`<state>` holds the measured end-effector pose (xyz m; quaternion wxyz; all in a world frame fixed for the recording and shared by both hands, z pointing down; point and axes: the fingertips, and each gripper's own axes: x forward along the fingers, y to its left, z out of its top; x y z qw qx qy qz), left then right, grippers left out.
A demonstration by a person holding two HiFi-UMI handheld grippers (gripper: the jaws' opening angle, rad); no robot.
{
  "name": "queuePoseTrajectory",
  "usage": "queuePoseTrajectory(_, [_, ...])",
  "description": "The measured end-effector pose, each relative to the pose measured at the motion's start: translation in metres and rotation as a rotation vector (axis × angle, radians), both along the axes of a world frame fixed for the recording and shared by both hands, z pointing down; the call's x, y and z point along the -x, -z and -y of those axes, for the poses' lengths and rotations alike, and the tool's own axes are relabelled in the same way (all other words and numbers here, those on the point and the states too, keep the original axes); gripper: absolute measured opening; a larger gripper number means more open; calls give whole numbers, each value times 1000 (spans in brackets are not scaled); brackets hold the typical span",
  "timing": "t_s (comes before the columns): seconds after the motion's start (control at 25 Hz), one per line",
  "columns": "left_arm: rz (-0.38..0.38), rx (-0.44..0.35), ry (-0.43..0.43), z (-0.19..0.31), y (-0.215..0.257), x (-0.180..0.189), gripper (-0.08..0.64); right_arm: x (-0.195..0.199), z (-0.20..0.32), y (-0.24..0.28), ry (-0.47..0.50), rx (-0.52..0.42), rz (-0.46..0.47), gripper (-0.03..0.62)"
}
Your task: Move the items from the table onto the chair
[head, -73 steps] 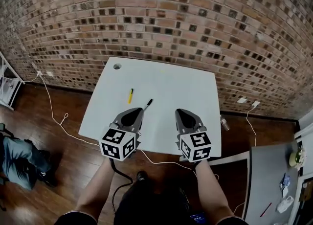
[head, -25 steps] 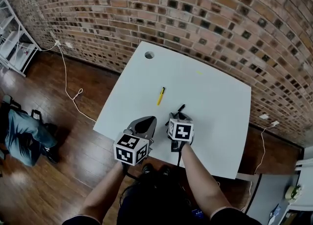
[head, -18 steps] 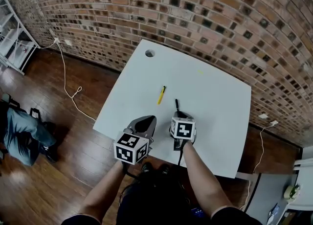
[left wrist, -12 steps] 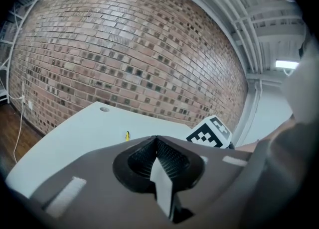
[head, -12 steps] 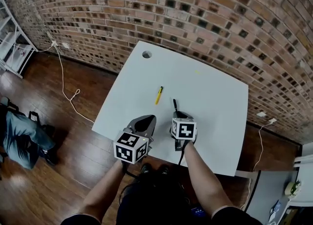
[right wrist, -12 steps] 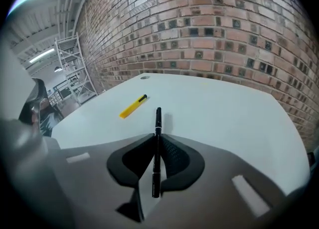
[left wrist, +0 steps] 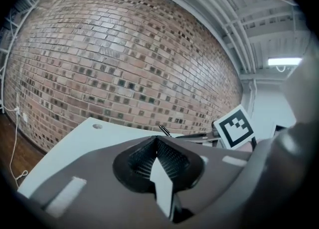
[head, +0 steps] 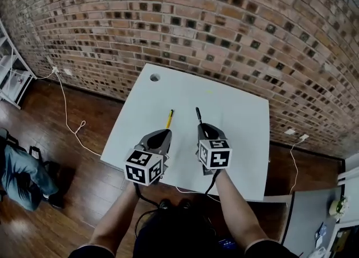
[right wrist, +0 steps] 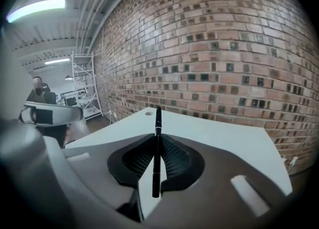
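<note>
The right claw (right wrist: 157, 138) has just been closing and grips the thin black pen (right wrist: 157, 153) between its pads, above the white worktop (head: 235, 116). The left claw (left wrist: 155, 141) is closed, with nothing in it. A yellow pen (head: 169, 118) lies on the worktop, nearer its left edge.

A brick wall (head: 224, 21) fills the background; a wooden floor (head: 50, 144) lies below it; a white cable (head: 61, 98) trails from a wall socket (head: 67, 72) across the boards; white metal shelving (head: 8, 74) stands at the left; a seated person's jeans-clad legs (head: 14, 170) show nearby; a grey desk (head: 305, 217) sits lower right.
</note>
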<state>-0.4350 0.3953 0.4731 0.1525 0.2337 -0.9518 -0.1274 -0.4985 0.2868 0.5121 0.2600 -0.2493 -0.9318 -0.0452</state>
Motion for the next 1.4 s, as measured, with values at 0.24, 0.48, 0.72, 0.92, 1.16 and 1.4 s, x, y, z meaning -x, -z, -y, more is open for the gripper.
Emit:
queuePoseTrajectory(0.24, [112,6,-27,15,53,4,12,-15,20,89,25,71,209,41])
queuePoseTrajectory(0.48, [183,16,-70,35,88,-1,12,-34,42,136,6,95,314,41])
queuePoseTrajectory(0.72, [200,16,-140,60,95,-15,12,-60,64,153,-42,99,359,41])
queuePoseTrajectory(0.92, [189,13,-228,90,91,-30,12,-85,94,156,-119,88,373,41])
queuePoseTrajectory(1.16, [189,-2,-400,166,92,-42,12,-117,166,163,-274,49,397,41])
queuePoseTrajectory(1.4, [206,-12,-607,282,98,-81,12,-179,277,170,-472,13,430,41])
